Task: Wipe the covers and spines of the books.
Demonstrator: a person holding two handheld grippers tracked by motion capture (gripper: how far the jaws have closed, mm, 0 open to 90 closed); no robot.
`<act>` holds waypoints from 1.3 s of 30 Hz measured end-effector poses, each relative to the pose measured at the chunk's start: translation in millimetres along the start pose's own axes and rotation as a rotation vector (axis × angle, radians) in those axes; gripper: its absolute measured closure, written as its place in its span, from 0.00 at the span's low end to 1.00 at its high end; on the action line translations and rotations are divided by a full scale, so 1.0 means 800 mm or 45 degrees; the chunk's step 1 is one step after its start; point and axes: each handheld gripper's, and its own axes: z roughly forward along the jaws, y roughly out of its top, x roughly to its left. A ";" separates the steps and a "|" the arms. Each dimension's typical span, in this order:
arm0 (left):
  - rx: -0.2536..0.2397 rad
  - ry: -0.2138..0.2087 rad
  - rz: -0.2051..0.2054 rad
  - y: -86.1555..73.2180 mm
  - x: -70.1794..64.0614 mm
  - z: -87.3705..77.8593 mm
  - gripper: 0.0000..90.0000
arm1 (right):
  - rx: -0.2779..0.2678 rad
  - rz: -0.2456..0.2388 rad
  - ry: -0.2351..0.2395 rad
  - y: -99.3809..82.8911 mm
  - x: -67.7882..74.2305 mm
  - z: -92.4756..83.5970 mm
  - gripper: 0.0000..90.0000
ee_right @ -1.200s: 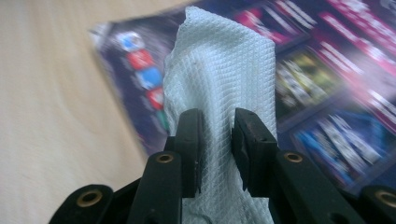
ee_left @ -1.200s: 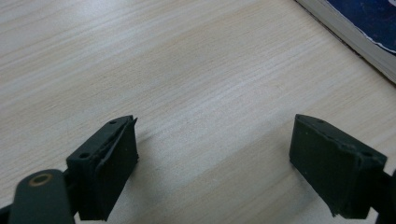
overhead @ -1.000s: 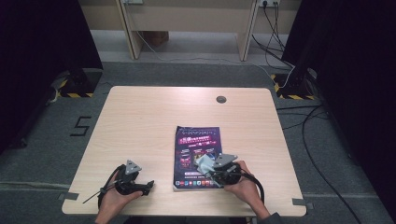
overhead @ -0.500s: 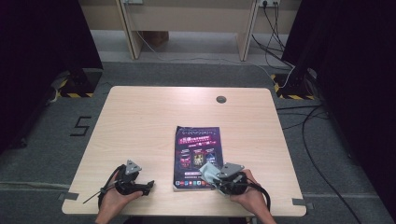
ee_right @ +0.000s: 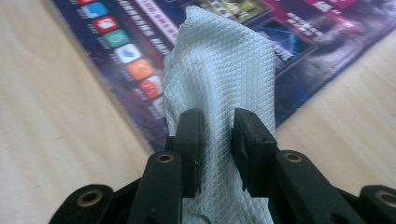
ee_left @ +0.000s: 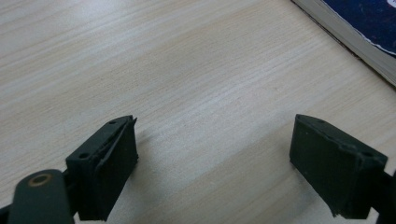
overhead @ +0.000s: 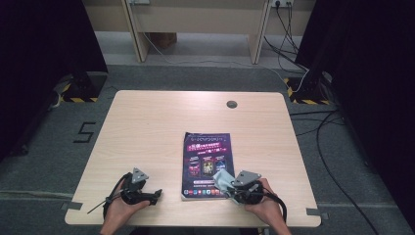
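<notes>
Two hand-held grippers sit low at the near edge of the desk (overhead: pixel 147 127), one in each of the person's hands. The right hand-held gripper (ee_right: pixel 215 140) has its black jaws pressed tight on a pale blue cloth (ee_right: pixel 219 70) with a small diamond pattern. The cloth stands up out of the jaws and leans over the magazine (ee_right: pixel 303 37). In the high view, the cloth (overhead: pixel 223 180) lies on the near right corner of the magazine (overhead: pixel 205 161), and the right hand-held gripper (overhead: pixel 236 192) is just beside that corner. The magazine lies flat in the middle of the desk, with a dark purple cover and small bright squares along its near edge. The left hand-held gripper (ee_left: pixel 215 158) has its jaws wide apart with nothing between them, just over bare wood. In the high view it (overhead: pixel 155 195) is well to the left of the magazine.
</notes>
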 end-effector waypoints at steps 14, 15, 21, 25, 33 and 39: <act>-0.005 0.001 0.002 0.001 -0.001 0.001 0.15 | 0.014 0.069 -0.117 0.028 -0.050 0.033 0.80; -0.004 0.000 0.002 0.001 -0.001 0.001 0.15 | 0.021 0.066 -0.133 0.033 -0.056 0.037 0.80; -0.005 0.000 0.002 0.001 -0.001 0.001 0.15 | 0.041 0.083 -0.177 0.054 -0.081 0.058 0.80; -0.005 0.000 0.001 0.001 -0.002 0.001 0.15 | 0.037 0.125 -0.192 0.065 -0.100 0.071 0.80; -0.010 -0.005 0.008 0.001 -0.002 0.002 0.15 | 0.009 0.215 -0.214 0.082 -0.140 0.095 0.80; -0.010 -0.005 0.008 0.001 -0.002 0.002 0.15 | 0.010 0.205 -0.248 0.092 -0.152 0.106 0.80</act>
